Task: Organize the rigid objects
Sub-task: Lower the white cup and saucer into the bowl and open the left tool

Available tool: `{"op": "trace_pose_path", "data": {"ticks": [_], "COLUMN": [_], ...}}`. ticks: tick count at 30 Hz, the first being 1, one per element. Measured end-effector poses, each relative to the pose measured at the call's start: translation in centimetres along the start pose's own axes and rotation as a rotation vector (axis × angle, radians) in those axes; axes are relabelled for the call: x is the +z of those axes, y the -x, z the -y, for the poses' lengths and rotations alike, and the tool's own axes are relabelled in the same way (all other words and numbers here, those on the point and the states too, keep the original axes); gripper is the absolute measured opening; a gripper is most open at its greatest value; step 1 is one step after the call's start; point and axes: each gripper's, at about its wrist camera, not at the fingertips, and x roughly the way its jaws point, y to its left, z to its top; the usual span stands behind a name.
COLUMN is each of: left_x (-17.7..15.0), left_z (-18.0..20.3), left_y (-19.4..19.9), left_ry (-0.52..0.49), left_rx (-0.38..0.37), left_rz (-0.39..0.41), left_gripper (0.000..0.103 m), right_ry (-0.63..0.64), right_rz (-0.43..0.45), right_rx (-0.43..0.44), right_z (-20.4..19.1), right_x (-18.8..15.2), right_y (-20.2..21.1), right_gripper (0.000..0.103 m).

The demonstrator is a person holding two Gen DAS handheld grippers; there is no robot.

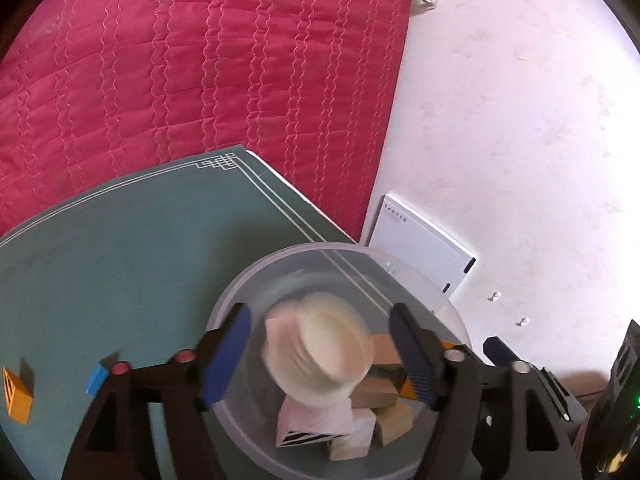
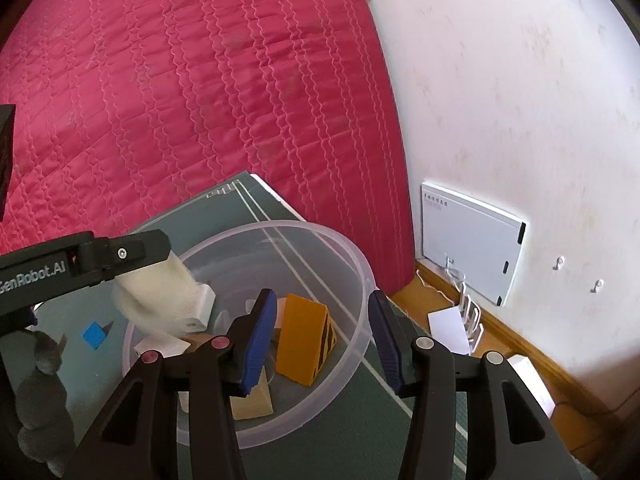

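A clear plastic bowl [image 1: 240, 292] sits on a green mat [image 1: 120, 260] and holds several wooden and white blocks [image 1: 394, 420]. My left gripper [image 1: 320, 360] is open above the bowl. A blurred cream cylinder [image 1: 320, 352] is between its fingers, apart from both pads, over the blocks. In the right wrist view the bowl [image 2: 356, 272] holds an orange wedge [image 2: 300, 340], and the cream cylinder [image 2: 156, 296] shows below the left gripper's finger. My right gripper [image 2: 324, 340] is open and empty over the bowl's right rim.
A blue cube [image 1: 96, 378] and an orange striped block [image 1: 16, 394] lie on the mat, left of the bowl. A red quilt [image 1: 200, 60] lies beyond the mat. A white wall box [image 2: 472, 240] and cables [image 2: 468, 308] are at the right.
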Motion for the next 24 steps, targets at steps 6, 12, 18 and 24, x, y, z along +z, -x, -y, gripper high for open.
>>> {"op": "trace_pose_path", "data": {"ticks": [6, 12, 18, 24], "left_x": [-0.9, -1.6, -2.5, -3.4], "left_z": [-2.0, -4.1, -4.3, -5.6], "left_y": [-0.2, 0.5, 1.4, 2.3], "left_ry": [0.046, 0.081, 0.055, 0.064], "left_rx": [0.052, 0.132, 0.189, 0.228], "left_rz": [-0.029, -0.028, -0.017, -0.013], "left_gripper": [0.081, 0.084, 0.088, 0.089], "right_ry": [0.004, 0.010, 0.022, 0.041], "right_rz": [0.004, 0.008, 0.011, 0.016], "right_rx": [0.000, -0.001, 0.006, 0.011], "right_z": [0.0, -0.2, -0.6, -1.1], "right_x": [-0.1, 0.0, 0.1, 0.1], "right_y": [0.1, 0.1, 0.2, 0.3], "right_gripper": [0.049, 0.049, 0.056, 0.058]}}
